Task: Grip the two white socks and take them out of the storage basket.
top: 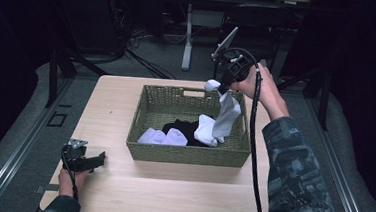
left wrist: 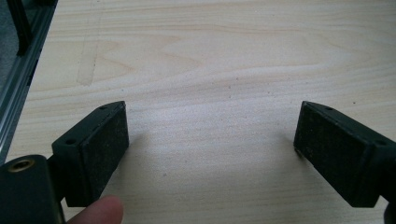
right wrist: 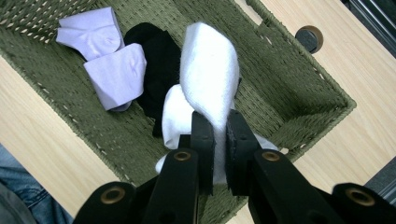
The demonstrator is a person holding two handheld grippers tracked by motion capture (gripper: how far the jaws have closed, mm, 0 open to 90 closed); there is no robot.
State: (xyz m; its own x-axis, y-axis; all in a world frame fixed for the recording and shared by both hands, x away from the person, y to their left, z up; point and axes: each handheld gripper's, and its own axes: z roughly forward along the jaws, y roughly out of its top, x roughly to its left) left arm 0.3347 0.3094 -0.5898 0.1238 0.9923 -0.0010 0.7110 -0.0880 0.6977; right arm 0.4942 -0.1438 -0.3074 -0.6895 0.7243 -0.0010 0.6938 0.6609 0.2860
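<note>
Right hand-held gripper (right wrist: 219, 140) pinching soft white cotton sock (right wrist: 208, 74) at one end; it dangles limp over green woven basket (top: 187, 153). I'd grip bunched fabric. Left hand-held gripper (left wrist: 212, 149) spread, idle on worktop (left wrist: 224, 56).

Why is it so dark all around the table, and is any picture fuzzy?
High view: light falls on the table and basket, while the room around stays nearly black. Left gripper view: evenly lit wood, soft shadows beside the left tongs. Right gripper view: the white sock looks bright and washed out; the right tongs look slightly soft.

White sock (top: 224, 117) dangling over basket (top: 187, 154), top end pinched.
</note>
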